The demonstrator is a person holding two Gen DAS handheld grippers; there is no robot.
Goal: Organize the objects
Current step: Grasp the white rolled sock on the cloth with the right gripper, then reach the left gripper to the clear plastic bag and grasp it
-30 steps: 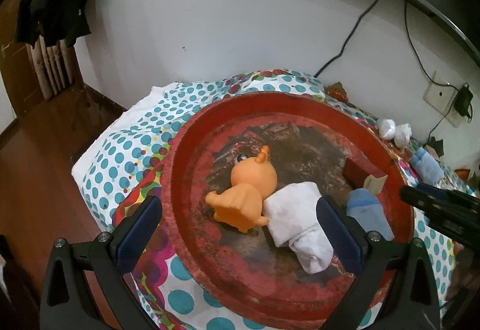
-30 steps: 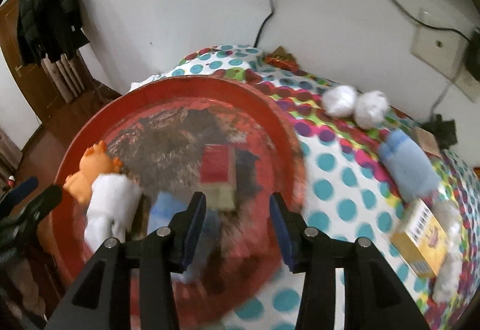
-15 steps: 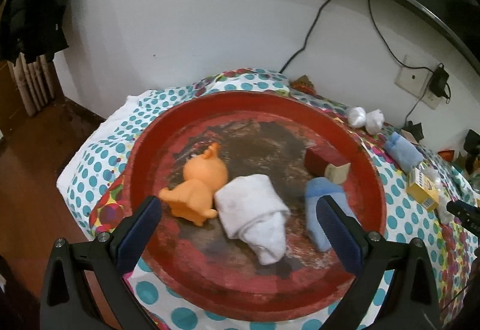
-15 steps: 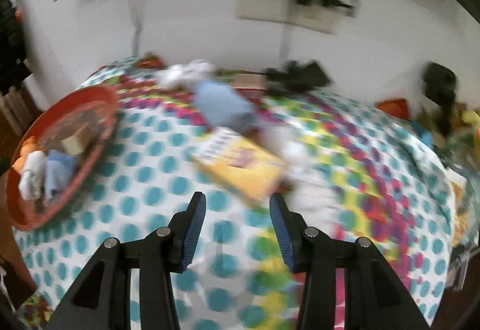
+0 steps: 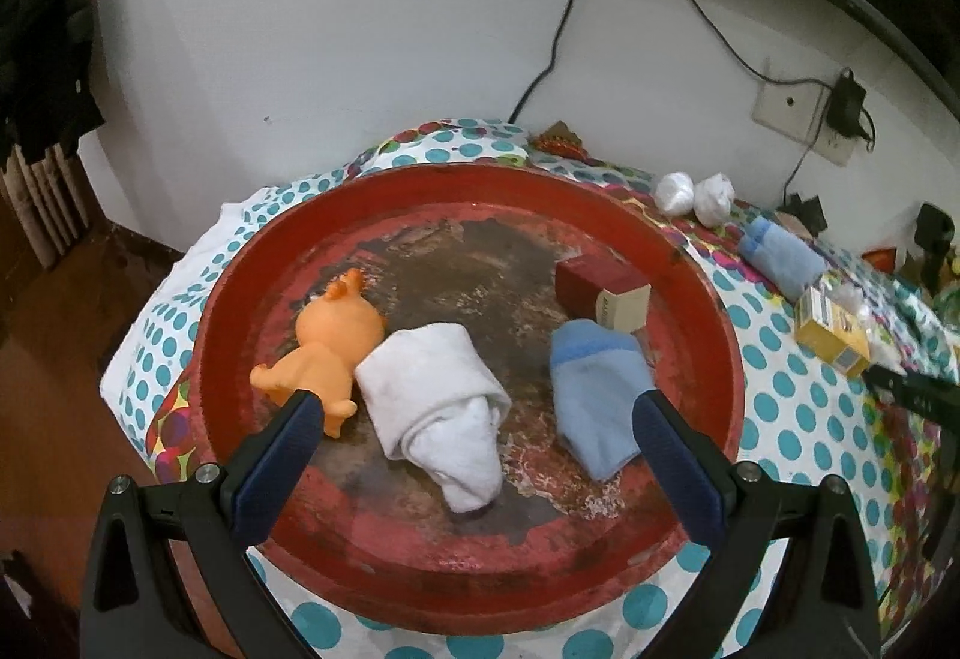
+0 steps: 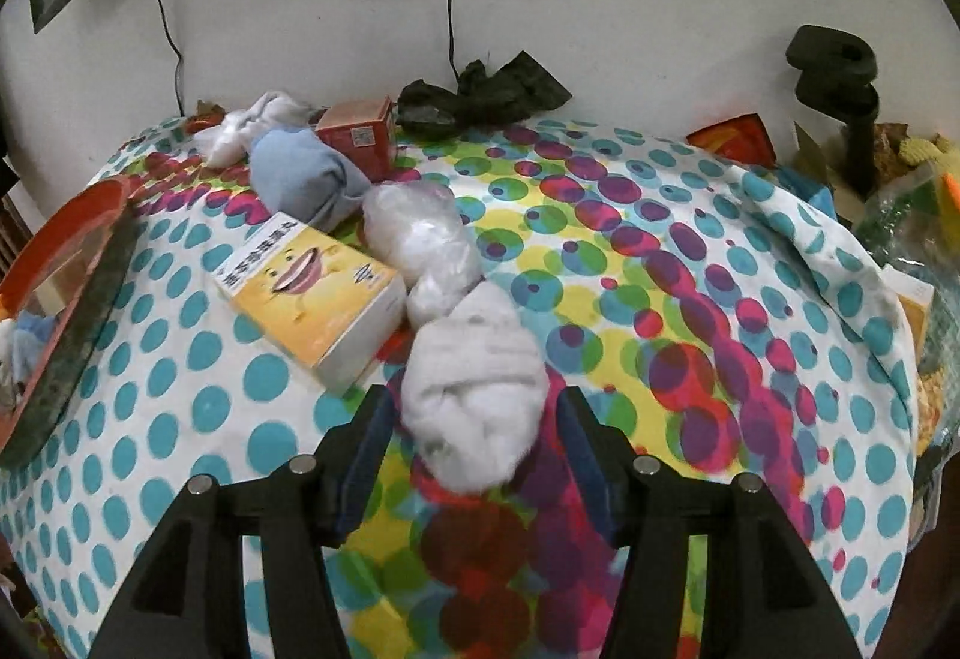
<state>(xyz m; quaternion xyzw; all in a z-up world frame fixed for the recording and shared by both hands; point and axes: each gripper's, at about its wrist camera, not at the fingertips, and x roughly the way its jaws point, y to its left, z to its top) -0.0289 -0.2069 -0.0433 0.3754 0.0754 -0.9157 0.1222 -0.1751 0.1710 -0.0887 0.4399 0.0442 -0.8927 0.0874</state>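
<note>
Swinging away from the red tray, the right tongs (image 6: 474, 422) now straddle a rolled white sock (image 6: 474, 389) in the middle of the dotted desk (image 6: 690, 269), their jaws opening with the sock between them but not yet pinched. Just beyond it lie a clear plastic bundle (image 6: 420, 239), a yellow box (image 6: 312, 293) and a blue sock (image 6: 306, 176). The left tongs (image 5: 474, 419) hang wide and empty over the red tray (image 5: 708, 299), which holds an orange toy (image 5: 330, 335), white sock (image 5: 432, 395), blue sock and small box at the desk's left end. Judging by this, the pick-up is in hand; next calls for closing squarely on the sock.
</note>
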